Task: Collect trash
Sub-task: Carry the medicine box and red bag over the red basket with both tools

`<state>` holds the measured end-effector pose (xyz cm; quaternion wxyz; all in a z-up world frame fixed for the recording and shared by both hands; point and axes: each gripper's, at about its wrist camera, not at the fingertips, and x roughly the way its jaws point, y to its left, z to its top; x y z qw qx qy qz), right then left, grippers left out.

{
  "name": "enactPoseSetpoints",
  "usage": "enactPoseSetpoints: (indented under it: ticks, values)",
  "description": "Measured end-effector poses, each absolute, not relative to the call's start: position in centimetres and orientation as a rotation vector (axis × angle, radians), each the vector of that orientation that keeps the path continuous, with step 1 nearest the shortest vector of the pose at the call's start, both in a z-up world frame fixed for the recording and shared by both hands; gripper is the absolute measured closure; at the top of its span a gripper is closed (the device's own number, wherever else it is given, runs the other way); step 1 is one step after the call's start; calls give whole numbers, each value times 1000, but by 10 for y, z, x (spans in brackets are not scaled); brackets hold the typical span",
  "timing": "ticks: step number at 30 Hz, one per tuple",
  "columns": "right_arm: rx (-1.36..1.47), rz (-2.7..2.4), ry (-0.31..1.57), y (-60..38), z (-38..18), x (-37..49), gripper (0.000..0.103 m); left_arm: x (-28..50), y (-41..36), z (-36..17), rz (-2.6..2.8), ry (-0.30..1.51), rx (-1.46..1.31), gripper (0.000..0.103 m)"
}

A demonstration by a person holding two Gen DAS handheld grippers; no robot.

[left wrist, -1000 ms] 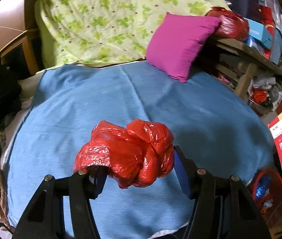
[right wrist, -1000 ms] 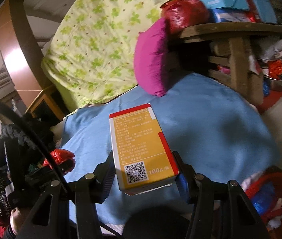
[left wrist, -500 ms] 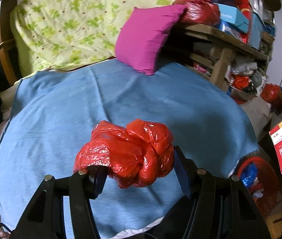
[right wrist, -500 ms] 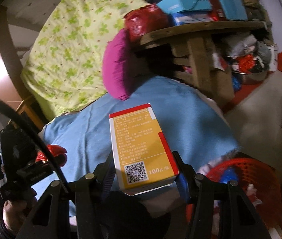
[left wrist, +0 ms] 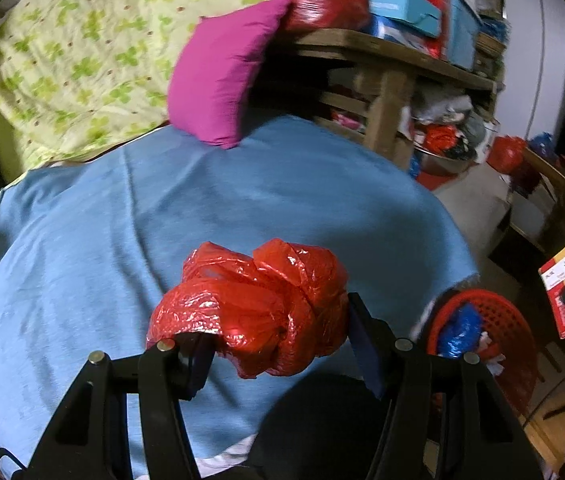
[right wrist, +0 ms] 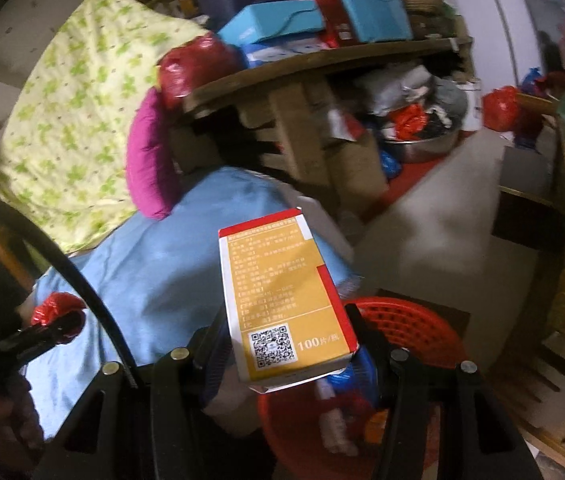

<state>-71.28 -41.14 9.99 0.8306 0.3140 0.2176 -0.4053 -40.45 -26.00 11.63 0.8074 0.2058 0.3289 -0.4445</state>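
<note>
L gripper (left wrist: 278, 344) pinches red bag (left wrist: 258, 308), R gripper (right wrist: 286, 344) pinches box (right wrist: 282, 300); red basket (right wrist: 410, 320) off blue blanket's (left wrist: 202, 208) corner, bare floor (right wrist: 434, 216) beyond.

We cannot read the box's (right wrist: 282, 304) small print; it hides the near basket's (right wrist: 414, 320) rim, and far shelf (right wrist: 322, 60) clutter blurs together.

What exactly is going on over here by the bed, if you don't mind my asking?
A person is collecting trash with two handheld grippers. The left gripper is clamped on a crumpled red plastic bag above the blue blanket. The right gripper holds a yellow-and-red box over the red basket beside the bed.
</note>
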Motion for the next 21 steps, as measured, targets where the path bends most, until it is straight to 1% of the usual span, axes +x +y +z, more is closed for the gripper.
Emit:
enactPoseSetpoints:
  ticks: [12, 21]
  values:
    - [733, -945, 542, -431, 56, -746, 47, -459, -293, 108, -1077, 718, 520, 41]
    - [752, -961, 574, -443, 38, -747, 46, -473, -304, 101, -1108, 720, 561, 41]
